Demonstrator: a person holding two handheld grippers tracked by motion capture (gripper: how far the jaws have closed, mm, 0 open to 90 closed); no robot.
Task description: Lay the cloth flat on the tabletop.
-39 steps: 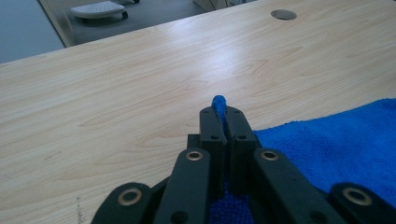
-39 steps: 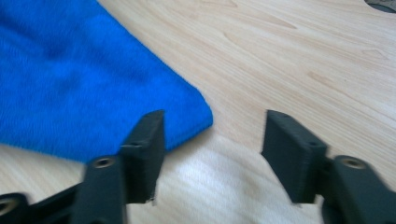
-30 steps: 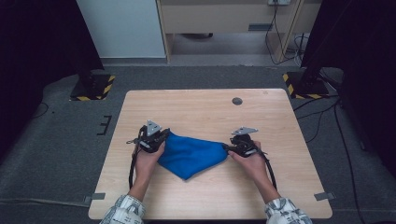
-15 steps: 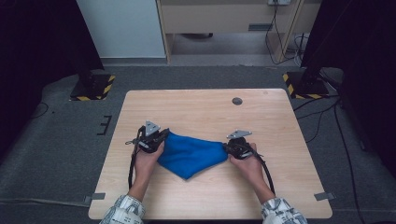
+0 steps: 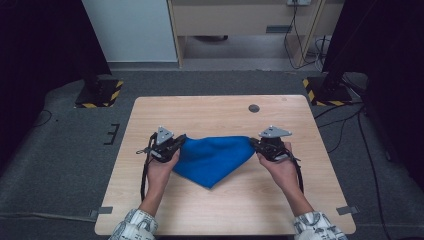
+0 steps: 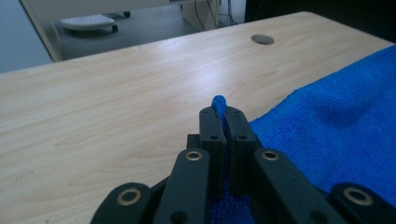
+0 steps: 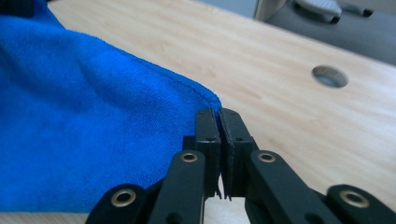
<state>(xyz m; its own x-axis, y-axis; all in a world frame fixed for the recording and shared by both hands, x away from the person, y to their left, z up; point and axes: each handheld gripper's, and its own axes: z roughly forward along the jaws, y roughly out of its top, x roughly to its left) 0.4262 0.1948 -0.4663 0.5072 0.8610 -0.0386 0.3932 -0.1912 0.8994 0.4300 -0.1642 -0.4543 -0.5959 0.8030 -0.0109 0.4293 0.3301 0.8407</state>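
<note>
We hold the blue cloth [image 5: 212, 157] stretched between us: left gripper [image 5: 176, 144] and right gripper [image 5: 254, 144] each clamped on opposite top corners, its point hanging toward us.

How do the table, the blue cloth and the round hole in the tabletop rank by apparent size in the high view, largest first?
1. Table, largest.
2. Blue cloth, spread between the two grippers.
3. Round hole near the far edge, smallest.
</note>
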